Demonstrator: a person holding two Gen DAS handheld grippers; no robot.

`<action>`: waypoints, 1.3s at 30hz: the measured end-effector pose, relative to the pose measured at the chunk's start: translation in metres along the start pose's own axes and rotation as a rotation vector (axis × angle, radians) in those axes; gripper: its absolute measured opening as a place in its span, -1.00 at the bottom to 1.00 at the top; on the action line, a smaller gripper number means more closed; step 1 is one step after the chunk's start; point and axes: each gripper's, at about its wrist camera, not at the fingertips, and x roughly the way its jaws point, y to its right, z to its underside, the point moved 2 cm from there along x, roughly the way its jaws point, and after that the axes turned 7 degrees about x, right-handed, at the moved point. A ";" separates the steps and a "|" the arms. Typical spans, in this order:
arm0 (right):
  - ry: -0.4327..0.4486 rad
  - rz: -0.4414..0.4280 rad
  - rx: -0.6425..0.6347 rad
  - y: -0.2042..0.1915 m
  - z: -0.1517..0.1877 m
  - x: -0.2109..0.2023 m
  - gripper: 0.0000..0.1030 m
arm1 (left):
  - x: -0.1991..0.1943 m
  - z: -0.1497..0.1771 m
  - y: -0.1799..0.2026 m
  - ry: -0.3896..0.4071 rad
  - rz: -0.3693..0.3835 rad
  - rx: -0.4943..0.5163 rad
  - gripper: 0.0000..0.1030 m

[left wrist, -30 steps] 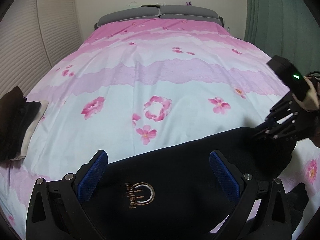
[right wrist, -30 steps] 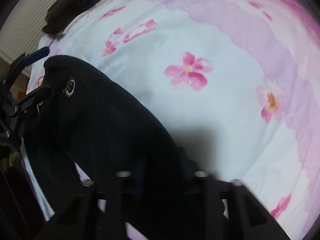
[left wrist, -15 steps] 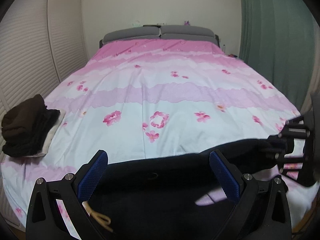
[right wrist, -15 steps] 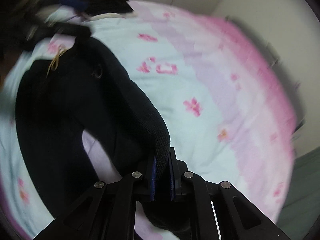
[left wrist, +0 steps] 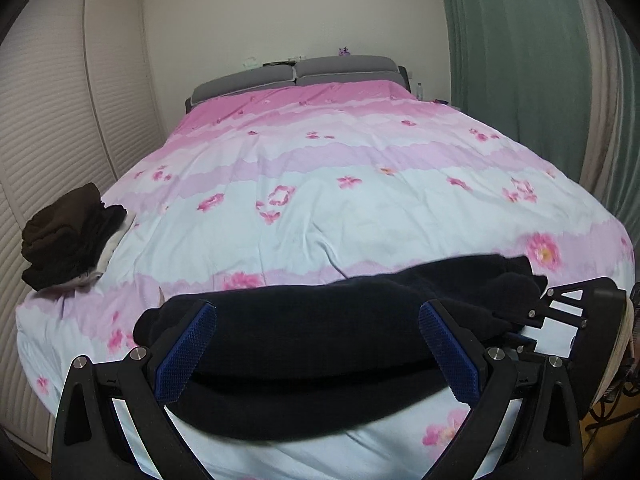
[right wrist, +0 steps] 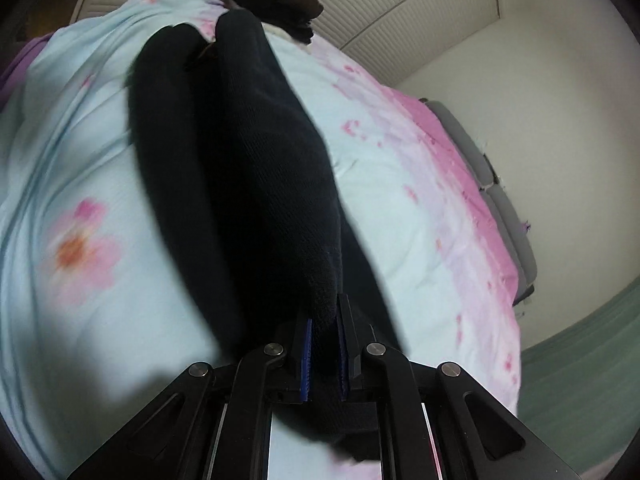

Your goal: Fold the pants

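Note:
Black pants [left wrist: 360, 312] lie across the near edge of the bed as a long doubled band. My left gripper [left wrist: 320, 344] is open, its blue pads [left wrist: 188, 348] wide apart, with the middle of the pants between them and not squeezed. In the right wrist view the pants [right wrist: 260, 160] stretch away from me in two dark lengths. My right gripper [right wrist: 324, 344] is shut on their thick near end. The left wrist view shows that same right gripper [left wrist: 528, 324] at the pants' right end.
The pink and pale blue flowered bed cover [left wrist: 320, 208] fills most of the view. A pile of dark folded clothes [left wrist: 68, 236] sits at the bed's left edge. Louvred doors [left wrist: 52, 120] line the left side, a green curtain [left wrist: 520, 60] the right, a grey headboard [left wrist: 300, 72] the far end.
Both grippers have drawn back toward the foot of the bed, dragging the pants to its near edge. The right gripper rolled and swung, staying closed on the pants' end.

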 end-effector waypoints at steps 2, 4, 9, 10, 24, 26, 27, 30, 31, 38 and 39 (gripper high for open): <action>-0.017 -0.008 0.031 -0.007 0.007 0.001 -0.80 | 0.002 0.009 0.005 0.008 -0.011 0.005 1.00; -0.028 -0.009 0.060 -0.015 0.012 0.004 -0.80 | 0.005 0.017 0.008 0.011 -0.025 0.012 1.00; -0.015 0.043 0.134 -0.019 0.011 0.007 -0.79 | 0.016 0.037 0.006 0.003 -0.055 0.001 1.00; -0.013 0.049 0.155 -0.018 0.011 0.007 -0.78 | 0.019 0.040 0.006 -0.007 -0.056 -0.003 1.00; 0.039 0.204 0.472 0.012 -0.019 -0.033 0.13 | -0.007 0.050 -0.048 0.007 -0.137 -0.084 1.00; 0.077 0.177 0.543 0.014 -0.031 -0.045 0.13 | -0.014 0.057 -0.068 0.009 -0.164 -0.109 1.00; 0.097 0.154 0.570 0.014 -0.038 -0.050 0.13 | -0.017 0.061 -0.080 0.008 -0.185 -0.123 1.00; 0.135 0.075 0.626 0.007 -0.064 -0.053 0.13 | -0.028 0.074 -0.117 0.012 -0.248 -0.167 1.00; 0.146 0.016 0.660 0.004 -0.080 -0.050 0.13 | -0.030 0.078 -0.128 0.016 -0.263 -0.180 1.00; 0.178 -0.217 0.833 -0.035 -0.141 -0.022 0.13 | -0.024 0.105 -0.178 0.015 -0.226 -0.251 1.00; 0.175 -0.225 0.843 -0.042 -0.146 -0.021 0.13 | -0.020 0.106 -0.177 0.014 -0.199 -0.252 1.00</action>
